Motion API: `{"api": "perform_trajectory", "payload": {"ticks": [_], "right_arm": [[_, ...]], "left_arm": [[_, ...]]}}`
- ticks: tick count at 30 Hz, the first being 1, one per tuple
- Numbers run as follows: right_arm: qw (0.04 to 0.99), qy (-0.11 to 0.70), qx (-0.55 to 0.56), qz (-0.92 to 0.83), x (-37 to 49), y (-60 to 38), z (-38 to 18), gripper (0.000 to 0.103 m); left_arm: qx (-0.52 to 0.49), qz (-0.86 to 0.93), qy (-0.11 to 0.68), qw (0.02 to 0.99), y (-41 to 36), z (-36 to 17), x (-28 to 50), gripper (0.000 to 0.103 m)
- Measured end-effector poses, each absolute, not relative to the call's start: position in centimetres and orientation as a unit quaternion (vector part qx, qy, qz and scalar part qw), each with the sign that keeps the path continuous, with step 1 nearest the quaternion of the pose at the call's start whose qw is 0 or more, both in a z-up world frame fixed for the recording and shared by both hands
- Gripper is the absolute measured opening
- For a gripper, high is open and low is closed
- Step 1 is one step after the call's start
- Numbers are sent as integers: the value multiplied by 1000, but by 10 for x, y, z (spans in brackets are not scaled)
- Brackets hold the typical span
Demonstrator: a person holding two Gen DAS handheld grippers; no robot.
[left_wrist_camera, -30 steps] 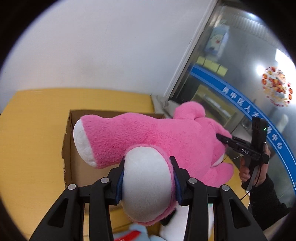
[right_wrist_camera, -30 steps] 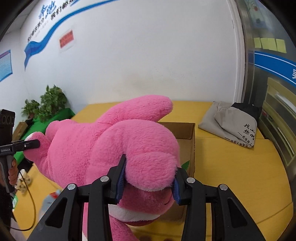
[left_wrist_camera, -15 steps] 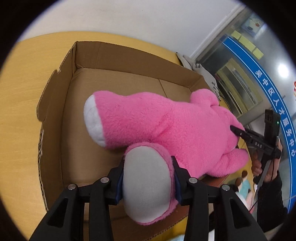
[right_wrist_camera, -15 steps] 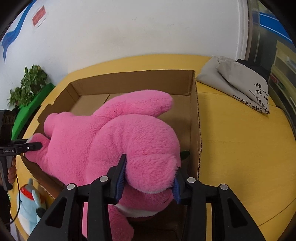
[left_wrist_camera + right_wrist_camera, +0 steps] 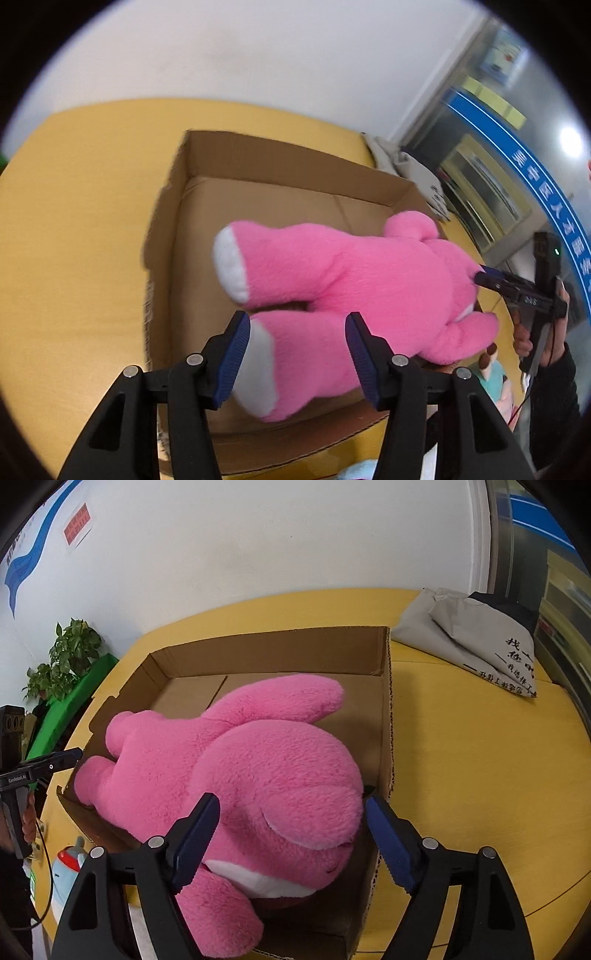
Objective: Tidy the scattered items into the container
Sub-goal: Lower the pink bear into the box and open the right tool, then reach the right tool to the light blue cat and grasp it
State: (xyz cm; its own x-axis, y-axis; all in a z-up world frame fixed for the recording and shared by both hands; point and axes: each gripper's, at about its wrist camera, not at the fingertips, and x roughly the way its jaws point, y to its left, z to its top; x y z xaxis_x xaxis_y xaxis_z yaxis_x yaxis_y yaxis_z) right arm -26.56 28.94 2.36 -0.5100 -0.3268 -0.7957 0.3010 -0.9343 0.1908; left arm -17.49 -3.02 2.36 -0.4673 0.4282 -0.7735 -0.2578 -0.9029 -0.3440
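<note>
Pink plush toy [image 5: 229, 771] lies in the cardboard box [image 5: 280, 653] on the yellow tabletop [image 5: 480, 760], its body along the box floor. Left claw [image 5: 295, 347] spread, pads either side of the white-soled foot, gaps visible. Right claw [image 5: 291, 834] spread around the head, no squeeze. Judgement: both grips released to leave the toy seated. Smaller toy [image 5: 66, 871] outside the box remains
</note>
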Motion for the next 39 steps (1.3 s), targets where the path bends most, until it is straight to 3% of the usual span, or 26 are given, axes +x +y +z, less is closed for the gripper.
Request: {"api": "perform_trajectory", "payload": {"ticks": [4, 12, 15, 19, 23, 27, 31, 35, 39], "right_arm": [[169, -1, 486, -858, -266, 282, 5, 84], [191, -8, 438, -878, -204, 316, 44, 92], [201, 7, 457, -866, -189, 314, 33, 92], [194, -1, 490, -850, -197, 307, 1, 94], [176, -17, 524, -833, -197, 317, -19, 93], [152, 5, 545, -824, -188, 329, -38, 83], [155, -26, 503, -850, -172, 348, -11, 84], [183, -17, 437, -880, -130, 339, 41, 92], [279, -27, 388, -878, -59, 297, 77, 93]], "left_arm": [[-533, 829, -23, 166, -4, -14, -193, 54], [-469, 858, -98, 184, -45, 25, -142, 56], [-472, 854, -101, 194, -49, 21, -122, 66], [-481, 849, -87, 199, -48, 10, -110, 65], [-494, 843, -80, 195, -33, 9, -99, 65], [-494, 842, -78, 203, -23, 7, -79, 65], [-484, 850, -97, 183, -28, 13, -71, 65], [-439, 872, -123, 175, -39, 41, -43, 66], [-409, 880, -149, 190, -54, 54, 1, 76]]}}
